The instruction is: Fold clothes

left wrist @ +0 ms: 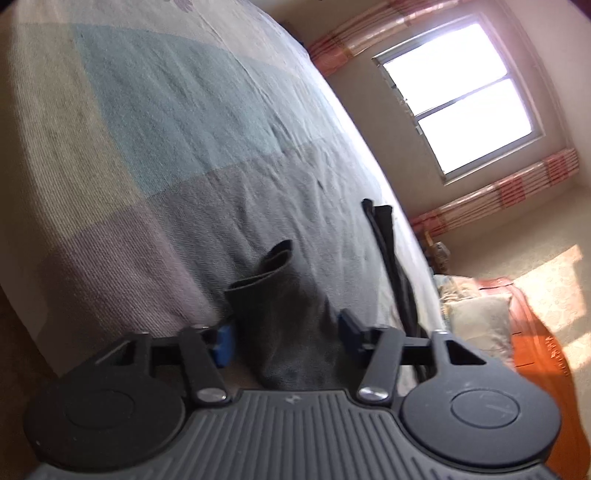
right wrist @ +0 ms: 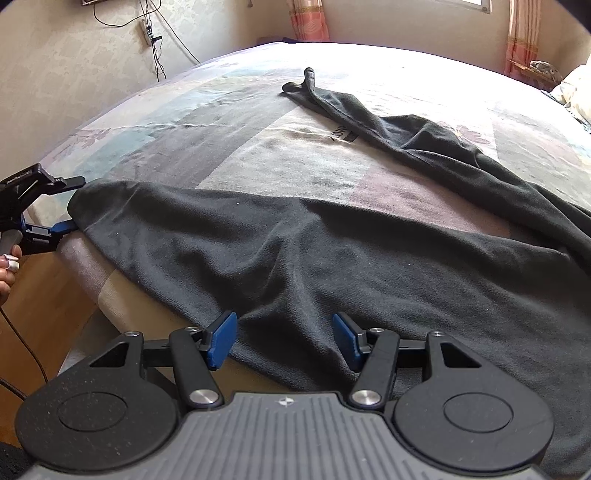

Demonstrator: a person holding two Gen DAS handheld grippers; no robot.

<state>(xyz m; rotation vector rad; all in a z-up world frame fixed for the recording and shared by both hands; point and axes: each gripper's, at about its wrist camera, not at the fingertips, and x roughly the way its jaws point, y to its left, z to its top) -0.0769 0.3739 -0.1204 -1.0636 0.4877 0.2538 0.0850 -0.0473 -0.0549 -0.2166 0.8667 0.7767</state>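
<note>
A dark grey fleece garment (right wrist: pixel 332 258) lies spread over the patchwork bed cover (right wrist: pixel 258 147), one long sleeve (right wrist: pixel 314 85) stretching to the far side. My right gripper (right wrist: pixel 284 339) stands open over the garment's near hem at the bed's edge, its blue pads apart on either side of a low fold. My left gripper (right wrist: pixel 72 203) is at the garment's left corner. In the left wrist view a bunched fold of the garment (left wrist: pixel 288 314) fills the gap of the left gripper (left wrist: pixel 286 336), touching both blue pads. A dark strip of the garment (left wrist: pixel 384 240) lies further off.
A person's hand (right wrist: pixel 7 269) holds the left gripper's handle. The wooden bed frame (right wrist: pixel 44 302) runs below the cover. A bright window (left wrist: pixel 461 96) with striped curtains, a pillow (left wrist: pixel 480 321) and an orange cloth (left wrist: pixel 535 350) are beyond the bed. Cables (right wrist: pixel 151 33) hang on the wall.
</note>
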